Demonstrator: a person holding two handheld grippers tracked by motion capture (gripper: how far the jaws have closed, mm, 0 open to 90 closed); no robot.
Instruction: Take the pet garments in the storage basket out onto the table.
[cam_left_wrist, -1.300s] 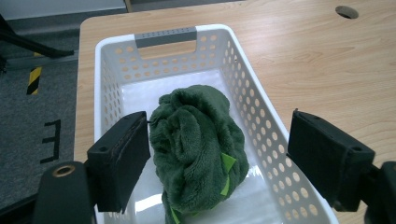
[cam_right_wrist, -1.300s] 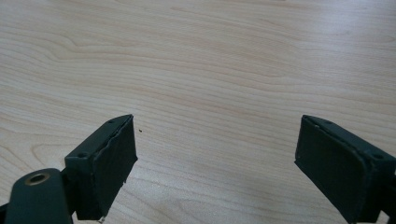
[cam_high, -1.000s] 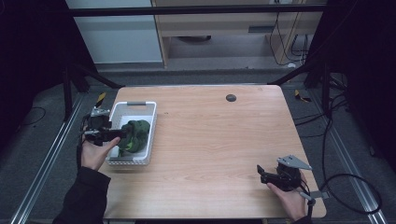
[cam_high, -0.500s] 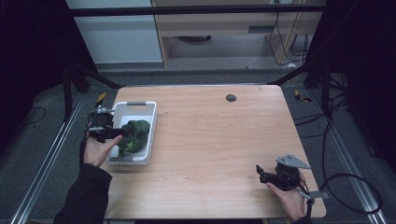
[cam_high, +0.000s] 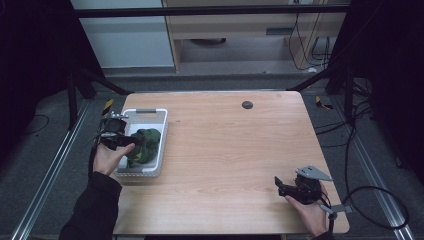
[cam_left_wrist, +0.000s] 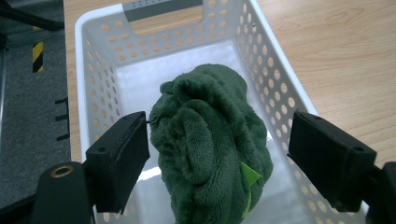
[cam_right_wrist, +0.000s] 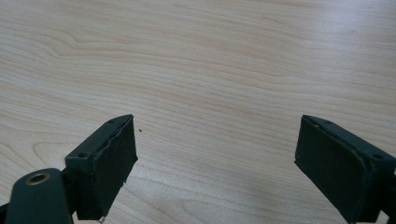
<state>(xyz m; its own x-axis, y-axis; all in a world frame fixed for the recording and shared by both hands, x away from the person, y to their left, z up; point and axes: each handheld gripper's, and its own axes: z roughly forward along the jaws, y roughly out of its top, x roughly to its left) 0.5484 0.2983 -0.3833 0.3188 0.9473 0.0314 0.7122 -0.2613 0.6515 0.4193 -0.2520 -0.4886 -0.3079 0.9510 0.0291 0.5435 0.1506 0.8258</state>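
Desk (cam_high: 225, 150) of pale wood carries a white basket (cam_high: 157, 131) near its left edge, with perforated walls and a handle slot at the far end. Inside the basket lies a bunched dark green towel (cam_high: 145, 145), plush and folded in on itself; in the left gripper view the towel (cam_left_wrist: 210, 140) shows a small bright green tag low on its near side, and the basket (cam_left_wrist: 275, 79) wall runs along its right.

The left gripper (cam_high: 131, 142) reaches over the basket's left wall, held by the left hand (cam_high: 111, 157). Its jaws stand wide apart on either side of the towel; from the left gripper (cam_left_wrist: 217, 154) camera the left jaw sits just beside the towel's edge, perhaps touching it, while the right jaw is clear of the cloth with the basket floor showing between them.

The right gripper (cam_high: 281, 184) rests low at the desk's near right corner, well apart from the basket, held by the right hand (cam_high: 307, 212), a grey plate on top and a cable trailing off to the right. In the right gripper view the right gripper (cam_right_wrist: 215, 158) has its jaws spread wide over bare wood grain of the desk (cam_right_wrist: 210, 60).

A small dark round disc (cam_high: 247, 104) sits near the desk's far edge.
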